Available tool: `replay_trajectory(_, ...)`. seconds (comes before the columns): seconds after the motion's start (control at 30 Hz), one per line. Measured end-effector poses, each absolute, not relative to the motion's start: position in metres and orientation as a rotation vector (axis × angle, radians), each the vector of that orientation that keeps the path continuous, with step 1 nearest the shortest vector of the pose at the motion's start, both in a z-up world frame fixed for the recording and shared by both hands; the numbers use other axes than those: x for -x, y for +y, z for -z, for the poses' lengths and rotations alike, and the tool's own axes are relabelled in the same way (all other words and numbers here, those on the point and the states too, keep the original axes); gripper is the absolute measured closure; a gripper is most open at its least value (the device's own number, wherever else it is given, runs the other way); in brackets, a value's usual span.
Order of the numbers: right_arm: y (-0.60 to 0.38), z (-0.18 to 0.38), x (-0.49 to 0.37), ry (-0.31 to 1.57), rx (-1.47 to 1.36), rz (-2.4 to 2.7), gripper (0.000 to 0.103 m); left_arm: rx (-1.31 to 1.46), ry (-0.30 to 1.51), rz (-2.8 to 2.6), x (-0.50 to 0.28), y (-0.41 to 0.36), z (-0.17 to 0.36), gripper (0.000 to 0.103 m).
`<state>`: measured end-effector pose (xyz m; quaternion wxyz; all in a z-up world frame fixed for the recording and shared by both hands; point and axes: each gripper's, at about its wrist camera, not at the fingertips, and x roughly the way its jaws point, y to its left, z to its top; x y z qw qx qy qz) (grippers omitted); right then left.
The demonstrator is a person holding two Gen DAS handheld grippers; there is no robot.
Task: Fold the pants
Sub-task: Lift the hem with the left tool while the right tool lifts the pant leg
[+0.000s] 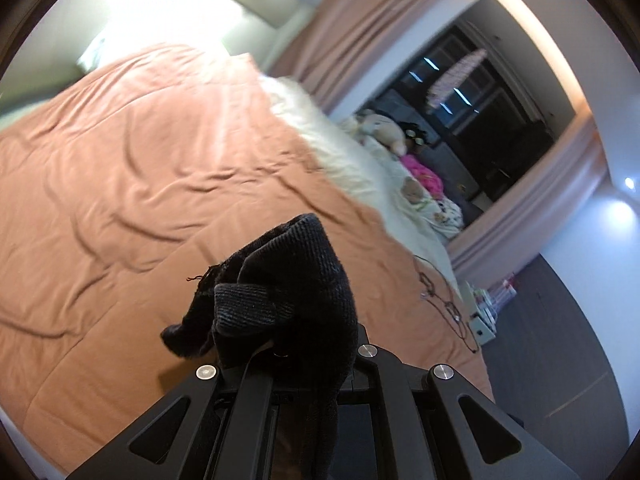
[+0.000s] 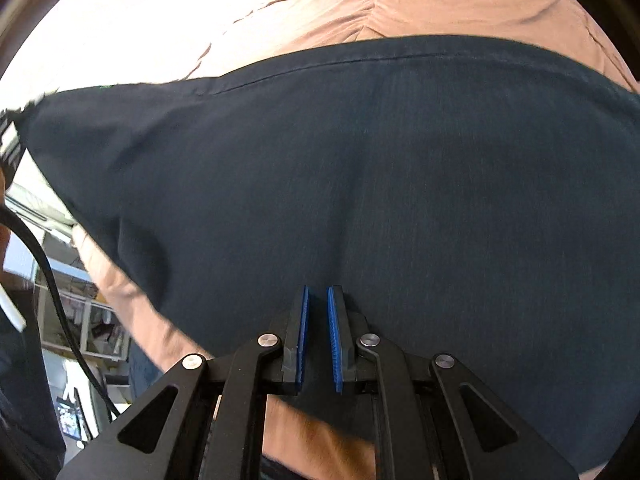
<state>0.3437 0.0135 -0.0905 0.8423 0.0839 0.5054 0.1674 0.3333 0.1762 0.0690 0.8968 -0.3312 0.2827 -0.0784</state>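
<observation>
My left gripper (image 1: 286,344) is shut on a bunched corner of the dark pants (image 1: 288,280), held up above the orange bedspread (image 1: 140,168); the cloth hides the fingertips. In the right wrist view the dark navy pants (image 2: 360,168) hang or lie spread wide across the frame over the orange bedspread (image 2: 400,8). My right gripper (image 2: 318,300) hovers close over the fabric with its blue pads (image 2: 334,336) a narrow gap apart and nothing between them.
The bed's far side has a white sheet (image 1: 352,168), stuffed toys (image 1: 384,128) and a pink item (image 1: 424,172). A dark cord (image 1: 444,304) lies near the bed edge. Curtains and a dark window (image 1: 480,112) stand behind. A black cable (image 2: 52,288) hangs at left.
</observation>
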Motion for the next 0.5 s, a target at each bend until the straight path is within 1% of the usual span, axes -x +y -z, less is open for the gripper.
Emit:
replay_trajectory(0.2,0.015,0.103,-0.327,1.047,-0.202,-0.395,0.096,0.604,0.563,0.228,-0.345,0.131,-0.115,0.099)
replay_trajectory(0.43,-0.031,0.088,-0.291,0.959,-0.248,-0.421,0.096,0.496,0.539,0.311,-0.353,0.064,-0.166,0.099)
replay_trajectory(0.47,-0.039,0.087,-0.289,0.94,-0.257,-0.414,0.095,0.485,0.534,0.321,-0.354,0.055,-0.172,0.099)
replay_trajectory(0.5,-0.037,0.075,-0.276,0.93,-0.264,-0.41,0.093,0.478,0.531,0.338,-0.355,0.045,-0.178,0.099)
